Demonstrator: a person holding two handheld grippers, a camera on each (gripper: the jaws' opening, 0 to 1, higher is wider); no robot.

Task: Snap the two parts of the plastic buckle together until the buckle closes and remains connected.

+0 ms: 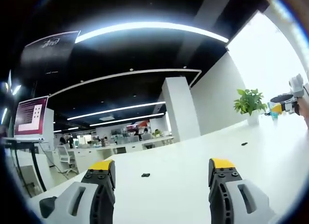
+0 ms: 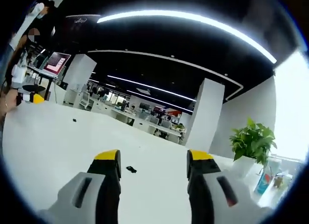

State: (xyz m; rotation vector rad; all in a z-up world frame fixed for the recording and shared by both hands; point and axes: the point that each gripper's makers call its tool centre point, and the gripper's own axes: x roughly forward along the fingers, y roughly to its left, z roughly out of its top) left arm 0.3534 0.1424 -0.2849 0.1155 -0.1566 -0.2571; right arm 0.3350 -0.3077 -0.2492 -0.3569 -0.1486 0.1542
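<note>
Left gripper view, left gripper [image 1: 161,172] wide open, empty

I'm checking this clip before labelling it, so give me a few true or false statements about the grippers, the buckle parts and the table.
1. The left gripper has its jaws apart with nothing between them. True.
2. The right gripper is clamped on a buckle part. False: its jaws are open and empty.
3. Two small black buckle pieces lie apart on the white table. True.
4. The buckle is already snapped together. False: the pieces lie separate.
5. A potted plant stands on the table. True.
</note>
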